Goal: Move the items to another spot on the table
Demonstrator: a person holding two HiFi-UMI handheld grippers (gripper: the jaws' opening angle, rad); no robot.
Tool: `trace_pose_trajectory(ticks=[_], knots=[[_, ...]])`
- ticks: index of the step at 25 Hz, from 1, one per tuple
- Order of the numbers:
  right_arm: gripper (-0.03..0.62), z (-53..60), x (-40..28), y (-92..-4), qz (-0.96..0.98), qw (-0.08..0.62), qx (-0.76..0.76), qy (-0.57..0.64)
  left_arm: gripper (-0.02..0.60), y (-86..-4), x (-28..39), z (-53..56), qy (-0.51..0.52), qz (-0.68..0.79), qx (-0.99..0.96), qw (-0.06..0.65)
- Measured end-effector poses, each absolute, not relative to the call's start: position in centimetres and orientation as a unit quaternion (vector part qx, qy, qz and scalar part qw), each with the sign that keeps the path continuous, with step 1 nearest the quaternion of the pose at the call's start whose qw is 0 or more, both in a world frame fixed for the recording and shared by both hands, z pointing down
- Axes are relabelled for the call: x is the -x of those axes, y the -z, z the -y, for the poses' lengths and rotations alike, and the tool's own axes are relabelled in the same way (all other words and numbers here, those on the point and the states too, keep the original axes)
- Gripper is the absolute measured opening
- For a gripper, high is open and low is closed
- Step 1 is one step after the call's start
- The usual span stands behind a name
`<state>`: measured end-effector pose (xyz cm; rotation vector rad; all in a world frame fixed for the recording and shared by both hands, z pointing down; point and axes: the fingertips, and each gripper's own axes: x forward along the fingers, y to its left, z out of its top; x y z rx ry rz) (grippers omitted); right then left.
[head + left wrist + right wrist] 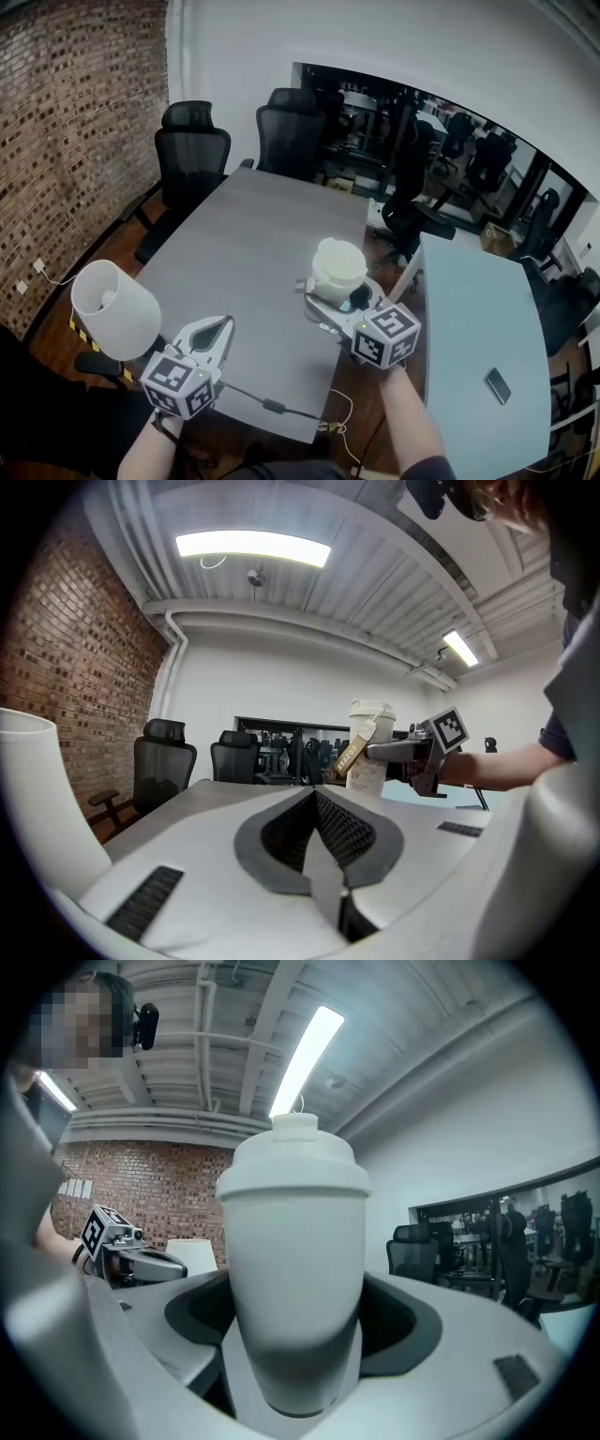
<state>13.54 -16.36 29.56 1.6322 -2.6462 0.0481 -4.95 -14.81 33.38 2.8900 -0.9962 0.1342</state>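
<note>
Nearest to you, your left gripper (218, 330) had its jaws pressed together with nothing between them, and the left gripper view showed their dark ribbed pads meeting in a point. Just beside it on the left sat a white cone-shaped shade (116, 308), its wide open end turned toward you; what it stood on could not be told. A thin black cable (275, 406) with a small block on it ran along the near edge of the grey table (246, 234).

On your right, your right gripper (330, 302) was clamped on the white lidded cup (338, 266). The right gripper view showed the cup upright and filling the space between the two jaws, with the pads against its lower sides. You held it over the near right part of the grey table, close to that table's right edge. From the left gripper view a brown paper tag (354, 750) hung down the side of the cup from its lid.

To the right, a second, pale blue table (473, 309) stood apart from the grey one, with a dark phone (499, 385) lying flat on it.

Farther off, two black office chairs (193, 150) stood at the far end of the grey table. A brick wall (80, 112) ran along the left, and a wide dark opening (441, 141) in the white back wall showed more chairs beyond
</note>
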Motion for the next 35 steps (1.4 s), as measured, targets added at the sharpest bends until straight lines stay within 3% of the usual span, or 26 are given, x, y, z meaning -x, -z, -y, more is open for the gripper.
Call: trace_pose_trajectory(ticks=[12,35], knots=[[0.388,12.5,-6.9,-30.5,0.856,0.005,-0.517,-0.028,0.008,-34.8,11.3,13.7,-0.024,0.350,-0.934,0.075],[0.390,5.7,-2.4,-29.6,0.926,-0.041,-0.374,-0.028,0.008,-32.5,20.2,4.6,-0.050,0.529,-0.845,0.068]])
